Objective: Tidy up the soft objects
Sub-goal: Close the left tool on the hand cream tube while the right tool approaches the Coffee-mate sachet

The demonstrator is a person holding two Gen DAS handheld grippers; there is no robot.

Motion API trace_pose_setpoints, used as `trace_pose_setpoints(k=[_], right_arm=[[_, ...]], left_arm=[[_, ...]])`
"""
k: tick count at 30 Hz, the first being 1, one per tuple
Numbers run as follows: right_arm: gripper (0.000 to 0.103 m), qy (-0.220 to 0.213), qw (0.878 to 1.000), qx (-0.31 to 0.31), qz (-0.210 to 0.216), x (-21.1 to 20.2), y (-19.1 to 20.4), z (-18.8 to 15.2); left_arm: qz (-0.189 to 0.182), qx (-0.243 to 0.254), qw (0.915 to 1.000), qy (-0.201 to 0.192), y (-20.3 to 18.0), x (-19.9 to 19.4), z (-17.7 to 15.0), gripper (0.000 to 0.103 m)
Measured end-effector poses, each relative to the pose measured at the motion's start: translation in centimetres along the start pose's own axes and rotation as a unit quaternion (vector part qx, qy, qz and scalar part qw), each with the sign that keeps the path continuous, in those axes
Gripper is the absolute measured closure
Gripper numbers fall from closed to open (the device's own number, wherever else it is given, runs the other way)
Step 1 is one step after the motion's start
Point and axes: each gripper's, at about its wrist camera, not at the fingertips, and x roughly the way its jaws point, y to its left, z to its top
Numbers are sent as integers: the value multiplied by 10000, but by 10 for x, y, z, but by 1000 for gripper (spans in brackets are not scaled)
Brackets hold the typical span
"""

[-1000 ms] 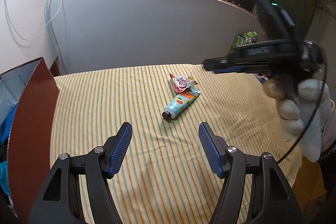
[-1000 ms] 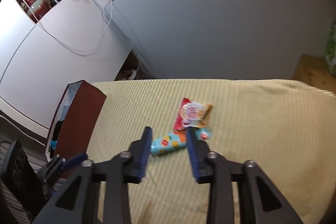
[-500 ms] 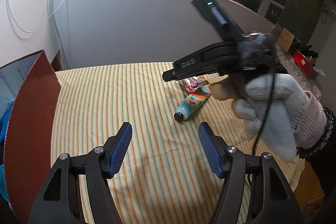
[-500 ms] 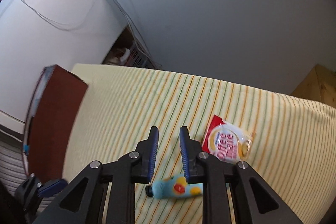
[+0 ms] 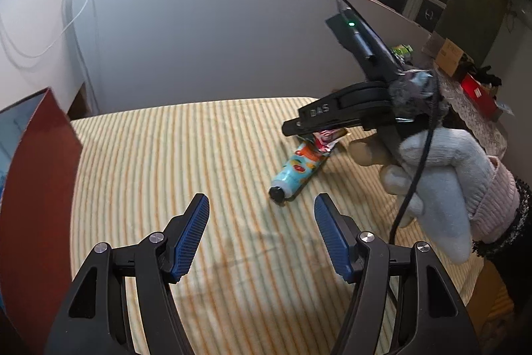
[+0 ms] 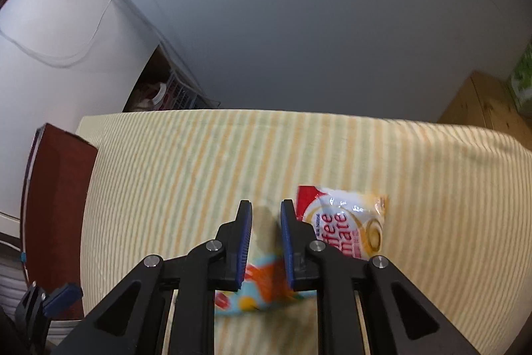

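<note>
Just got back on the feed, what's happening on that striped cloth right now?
The right gripper is down over the blue tube, its jaws closing with the tube's flat end between them. The coffee creamer packet lies beside it on the striped cloth. The left gripper hangs open above the cloth, holding nothing.

You have one light-blue squeeze tube (image 5: 297, 171) with a black cap and one red-and-white foil sachet (image 6: 345, 223).

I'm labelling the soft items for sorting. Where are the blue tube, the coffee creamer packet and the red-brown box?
blue tube (image 5: 294, 170): left wrist view, middle of its printed body.
coffee creamer packet (image 6: 345, 223): right wrist view, centre of the white front.
red-brown box (image 5: 36, 175): left wrist view, its outer side wall.
</note>
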Motion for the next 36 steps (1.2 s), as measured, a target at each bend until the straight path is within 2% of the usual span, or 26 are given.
trace_pose_setpoints(k=[5,8,13,14,19,22,28,35,36], right_arm=[[88,37,9996,234,162,-11,-27,-10],[88,111,9986,268,444,-21,-37,-17],[77,-174,9963,185,821,-57,-51,-34],[75,-262,9962,151,813,-65,-53,-36],[44,-590,9972,-211,415,-91,-58,-49],[43,-592,9976,-339,105,-90,-59,-47],[42,-343,9982,-477,-101,-64,-57,-42],[41,-169,9990,-406,-50,-46,-63,-36],[41,-129,9991,-405,-3,-44,-64,-35]], left_arm=[[-2,305,9995,114,-18,16,6,37],[106,548,9983,146,-30,30,11,37],[135,985,9946,303,-45,54,18,37],[137,1100,9931,383,-47,59,19,37],[304,1647,9840,615,-61,81,21,37],[388,1806,9801,722,-62,90,21,37],[477,1772,9791,880,-58,106,27,37],[327,1706,9805,922,-59,115,32,38],[290,1713,9805,918,-61,116,31,42]])
